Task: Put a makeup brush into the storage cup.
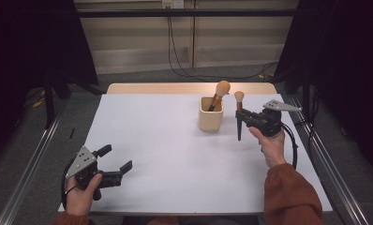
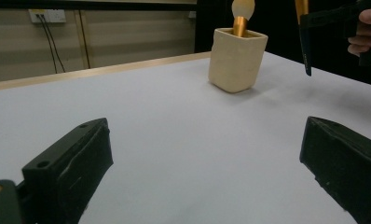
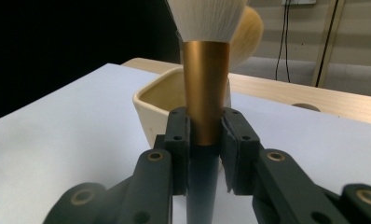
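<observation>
Two brushes: our right gripper [image 1: 244, 117] clenches black-handled gold-ferruled makeup brush [image 1: 239, 115] upright beside cream square ceramic holder [image 1: 210, 119]; left gripper [image 1: 113, 159] jaws spread, nothing between.

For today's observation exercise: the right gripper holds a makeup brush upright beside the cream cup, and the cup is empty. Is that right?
Not quite. The right gripper does hold a brush upright beside the cream cup, but the cup is not empty: a second brush stands in it, as the high view shows.
</observation>
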